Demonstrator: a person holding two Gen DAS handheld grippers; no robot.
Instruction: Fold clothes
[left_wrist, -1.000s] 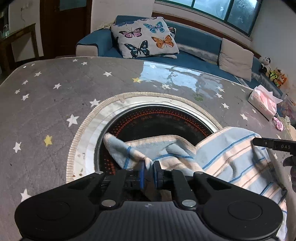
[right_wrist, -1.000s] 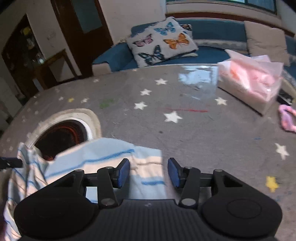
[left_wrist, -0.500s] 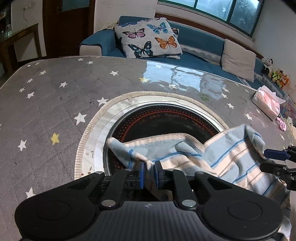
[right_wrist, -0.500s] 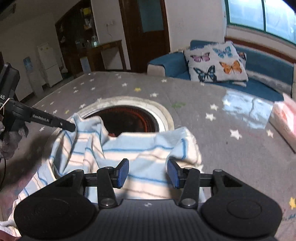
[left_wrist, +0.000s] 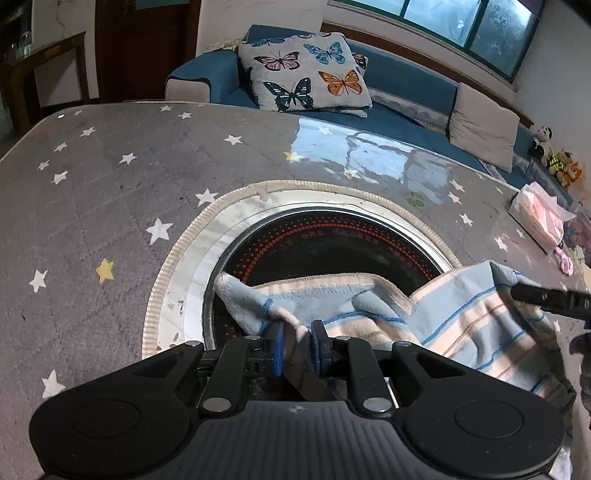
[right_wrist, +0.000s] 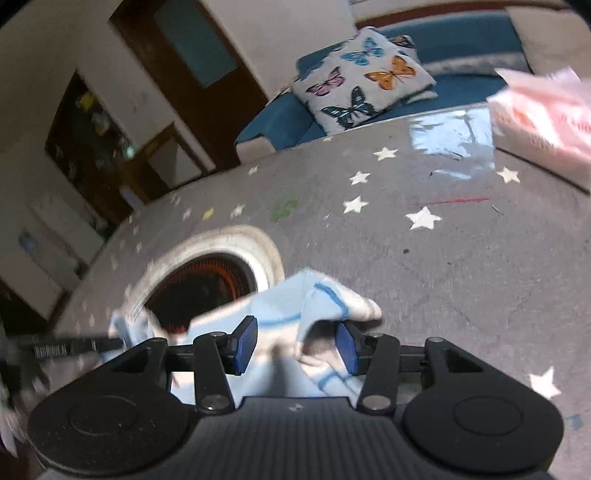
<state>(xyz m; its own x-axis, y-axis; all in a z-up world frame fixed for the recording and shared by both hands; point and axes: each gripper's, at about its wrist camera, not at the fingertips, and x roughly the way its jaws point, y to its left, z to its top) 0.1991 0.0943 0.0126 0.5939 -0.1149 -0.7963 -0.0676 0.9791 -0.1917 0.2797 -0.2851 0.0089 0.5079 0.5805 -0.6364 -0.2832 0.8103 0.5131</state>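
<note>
A light blue cloth with peach and blue stripes (left_wrist: 461, 325) lies rumpled on the grey starred table, partly over the round black burner well (left_wrist: 325, 251). My left gripper (left_wrist: 295, 345) is shut on a fold of the cloth near its left end. My right gripper (right_wrist: 297, 345) is open, its blue pads on either side of a raised corner of the cloth (right_wrist: 325, 302) without pinching it. The right gripper's finger shows as a black bar (left_wrist: 546, 297) at the cloth's right end in the left wrist view. The left gripper shows blurred (right_wrist: 74, 345) in the right wrist view.
A pink tissue pack (left_wrist: 539, 218) sits at the table's right side, also in the right wrist view (right_wrist: 546, 114). A small pink object (left_wrist: 565, 262) lies near it. A blue sofa with a butterfly cushion (left_wrist: 306, 74) stands behind the table.
The right gripper has swung and moved in over the cloth's raised corner, which now stands between its open fingers. The left gripper has stayed shut on the cloth, and the cloth's right end has bunched up.
</note>
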